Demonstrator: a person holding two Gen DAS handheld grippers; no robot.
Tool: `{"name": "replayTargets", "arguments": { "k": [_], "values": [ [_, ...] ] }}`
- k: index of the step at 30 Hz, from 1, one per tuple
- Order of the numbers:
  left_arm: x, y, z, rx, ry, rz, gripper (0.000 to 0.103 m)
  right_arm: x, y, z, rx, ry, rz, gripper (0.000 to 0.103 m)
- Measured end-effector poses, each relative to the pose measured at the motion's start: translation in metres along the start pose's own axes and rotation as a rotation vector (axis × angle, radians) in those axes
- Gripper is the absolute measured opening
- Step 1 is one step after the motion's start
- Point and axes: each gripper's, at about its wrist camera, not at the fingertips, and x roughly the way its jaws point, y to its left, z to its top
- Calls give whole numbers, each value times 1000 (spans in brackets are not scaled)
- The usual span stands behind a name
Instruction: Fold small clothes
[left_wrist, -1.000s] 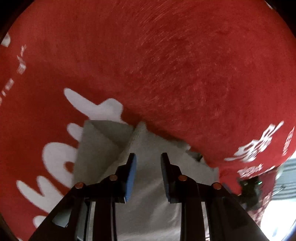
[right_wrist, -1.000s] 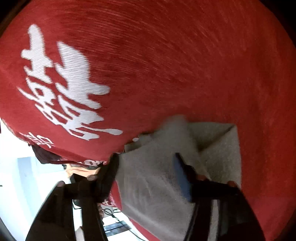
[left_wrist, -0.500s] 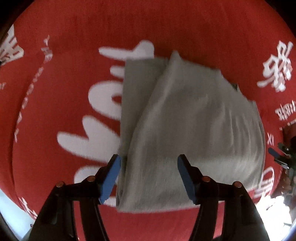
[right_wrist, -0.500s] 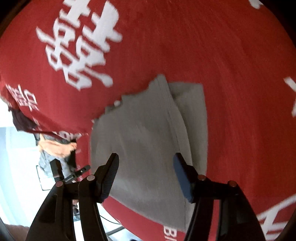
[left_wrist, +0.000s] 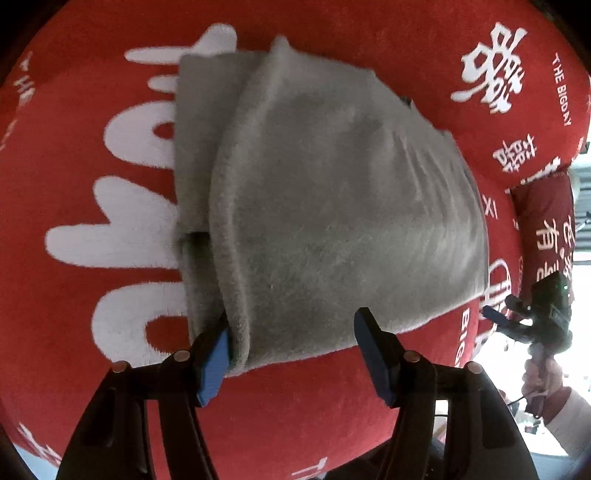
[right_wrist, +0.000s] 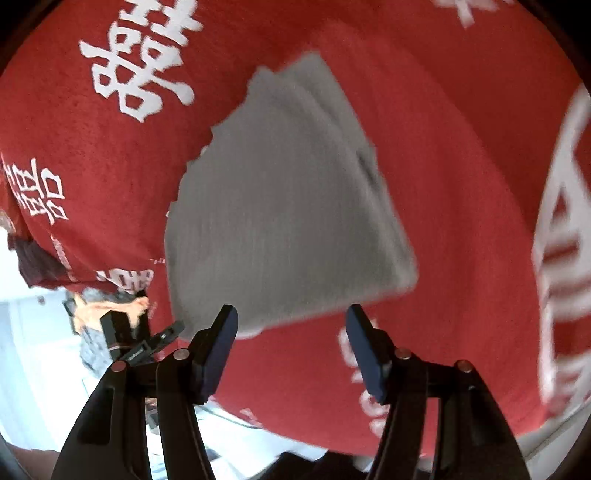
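1. Our left gripper hangs just above the near edge of the grey garment, jaws wide apart and clamped on nothing. One blue pad sits right against the folded left corner; whether it touches the cloth or only overlaps it in the view, we cannot tell.
2. The grey garment lies folded in layers on the red cloth-covered surface, among its white lettering, with a narrower under-layer sticking out along the left side.
3. Our right gripper is likewise spread open and empty, poised at the garment's near edge, seen from the opposite side.
4. What could go wrong, as we judge it: that left pad may snag the corner as the gripper lifts and drag the top layer off. The protruding under-layer leaves the stack uneven, so a nudge could open it. The garment also lies near the surface edge on the right-hand side, where a pull could slide it off.
5. Hard to make out: the right wrist view is motion-blurred, so the layer edges there smear together. The small dark bit at the garment's far right edge is too small to name. The clutter beyond the surface edge is cut off and unclear.
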Motion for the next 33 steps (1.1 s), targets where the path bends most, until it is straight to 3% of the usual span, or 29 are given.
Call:
{"name": "replayTargets", "arguments": {
  "k": [1,2,5,8,9,11,13,15,19,22,28,31,33],
  "values": [
    [3,2,1,4,12,6,41,7,-1,-5,19,-1,18,66],
    [4,5,1,9,19,12,32,13,-3,-8,41,-9,34,66],
    [0,21,4,-11,18,-36,16,27,-10,-10,124,-48,82,66],
    [-5,30,0,-30,16,-64,13,32,-22,-2,226,-106,121,64],
    [-6,31,-1,-27,15,-66,8,32,-24,-1,247,-115,128,44],
    [-9,30,-2,-16,6,-75,7,27,-21,4,245,-132,101,8],
    [-11,27,-6,8,-9,-70,7,16,-6,7,160,-147,106,8],
    [-4,33,-12,15,5,-33,7,11,1,6,98,-140,60,8],
    [-4,44,-18,-24,-25,-55,7,20,-18,3,107,-98,-53,8],
    [-12,37,-24,-2,-50,-4,7,18,-25,-1,128,-98,-52,8],
    [-24,19,-27,-41,-95,74,7,12,-5,-7,41,-35,-158,14],
    [-23,12,-29,-38,-85,121,7,12,13,-13,-25,-5,-210,25],
    [-24,10,-31,-43,-81,145,7,13,24,-18,-62,10,-235,39]
  ]
}}
